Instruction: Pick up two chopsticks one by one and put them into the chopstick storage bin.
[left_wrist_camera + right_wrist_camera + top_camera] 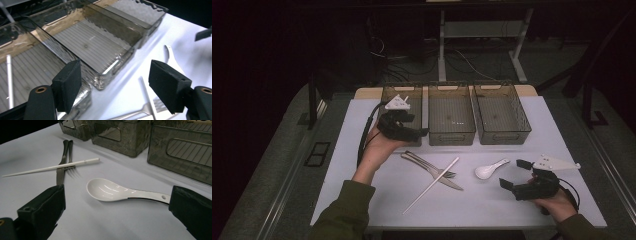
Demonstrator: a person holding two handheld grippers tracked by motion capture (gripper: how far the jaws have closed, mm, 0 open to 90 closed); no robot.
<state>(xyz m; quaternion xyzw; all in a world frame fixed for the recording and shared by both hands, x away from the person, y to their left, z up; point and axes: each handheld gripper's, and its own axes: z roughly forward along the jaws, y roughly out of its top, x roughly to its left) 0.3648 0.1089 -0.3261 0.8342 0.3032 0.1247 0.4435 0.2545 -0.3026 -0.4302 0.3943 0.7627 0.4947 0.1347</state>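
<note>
A white ceramic spoon [490, 170] [110, 191] lies on the white mat, bowl toward me. My right gripper [514, 174] [120, 202] is open just right of the spoon, one jaw on each side of the handle end, not touching it. A white chopstick [432, 185] [55, 167] lies across a steel fork [451, 174] [71, 157] and knife [447, 181] [59, 173] mid-mat. My left gripper [417, 126] [117, 82] is open and empty above the front wall of the left bin [398, 95] [32, 65]. Another chopstick [9, 80] lies inside that bin.
Three smoky translucent bins stand side by side at the back of the mat; the middle bin [451, 114] [95, 42] and right bin [502, 112] look empty. The mat's edge [462, 222] runs close to my forearms. Table legs and cables lie beyond on the floor.
</note>
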